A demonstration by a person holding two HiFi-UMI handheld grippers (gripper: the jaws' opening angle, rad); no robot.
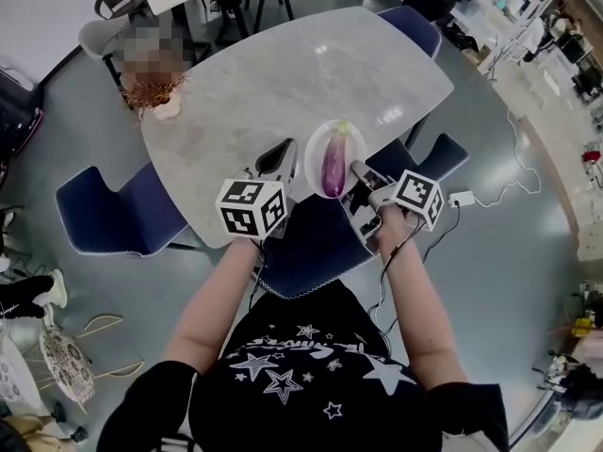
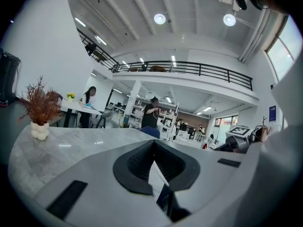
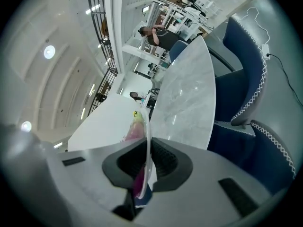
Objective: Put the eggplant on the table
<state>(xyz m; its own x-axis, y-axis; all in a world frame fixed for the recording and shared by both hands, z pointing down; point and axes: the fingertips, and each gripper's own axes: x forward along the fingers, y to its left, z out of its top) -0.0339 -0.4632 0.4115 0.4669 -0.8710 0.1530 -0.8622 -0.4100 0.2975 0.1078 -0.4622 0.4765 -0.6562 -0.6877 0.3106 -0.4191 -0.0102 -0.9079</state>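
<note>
Left claw (image 1: 279, 151) hovers at the counter's (image 1: 283, 73) near edge, seemingly pressed together on nothing; just right of it the purple eggplant (image 1: 334, 166) lies on a white plate (image 1: 317, 137), whose near rim the right claw (image 1: 357, 170) pinches

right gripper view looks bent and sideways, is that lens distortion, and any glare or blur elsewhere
Yes. Right gripper view: fisheye, dark corners, curved table edge, scene rolled sideways, plate rim edge-on. Left gripper view: ceiling lamps flare white. Head view: floor bows, one mosaic patch added afterwards.
</note>
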